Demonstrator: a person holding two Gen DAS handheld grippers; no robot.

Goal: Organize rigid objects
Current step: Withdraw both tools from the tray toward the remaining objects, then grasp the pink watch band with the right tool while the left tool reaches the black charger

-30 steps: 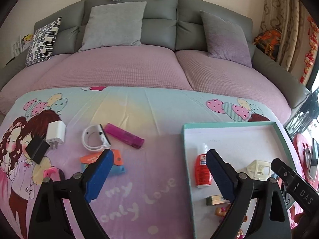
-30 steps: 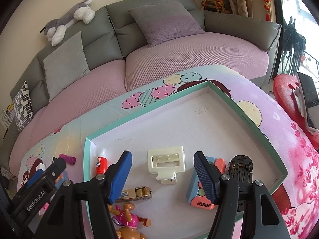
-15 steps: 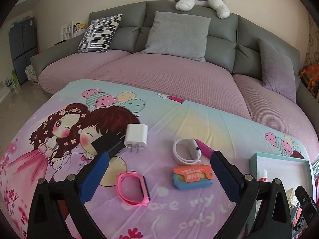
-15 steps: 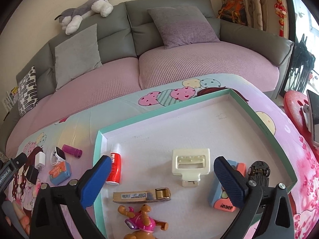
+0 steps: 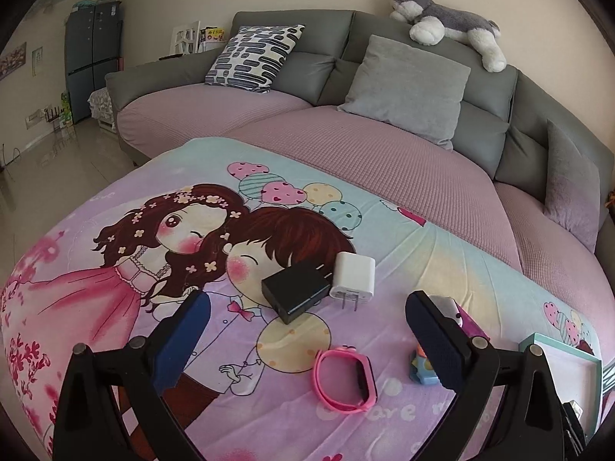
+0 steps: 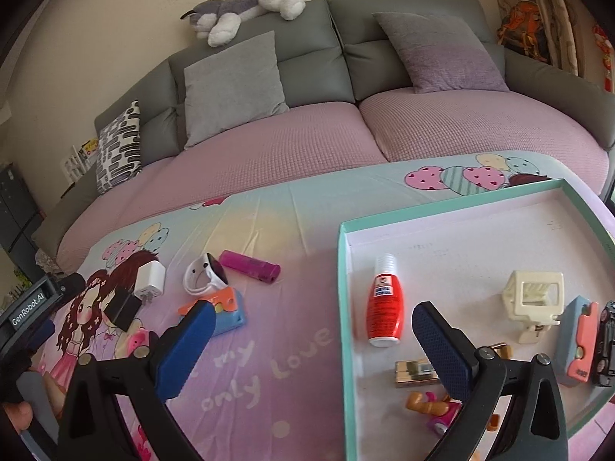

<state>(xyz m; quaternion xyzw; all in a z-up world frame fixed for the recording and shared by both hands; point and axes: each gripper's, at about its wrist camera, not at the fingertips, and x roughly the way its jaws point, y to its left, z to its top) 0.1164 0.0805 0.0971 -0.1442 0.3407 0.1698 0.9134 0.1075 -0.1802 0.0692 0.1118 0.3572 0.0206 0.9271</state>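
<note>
My left gripper [image 5: 307,342] is open and empty, low over the cartoon-print cloth. Just ahead of it lie a black charger [image 5: 296,288] and a white charger [image 5: 353,276], touching each other. A pink watch [image 5: 346,380] lies between the fingers, untouched. An orange-and-blue toy [image 5: 419,368] is half hidden behind the right finger. My right gripper [image 6: 315,349] is open and empty, straddling the left rim of the teal tray [image 6: 342,288]. The tray holds a red bottle [image 6: 384,307], a cream clip [image 6: 532,296], a blue-and-pink case [image 6: 576,342] and a toy car [image 6: 605,342].
On the cloth left of the tray lie a magenta lighter [image 6: 250,267], a white watch [image 6: 201,276] and the orange-and-blue toy [image 6: 226,311]. A gold lighter [image 6: 415,372] and a small doll [image 6: 434,411] sit near the tray's front. A sofa [image 5: 384,146] runs along the cloth's far edge.
The left gripper swung left, from the tray's edge to the two chargers. The right gripper opened wide and shifted left, from over the tray's middle to its left rim.
</note>
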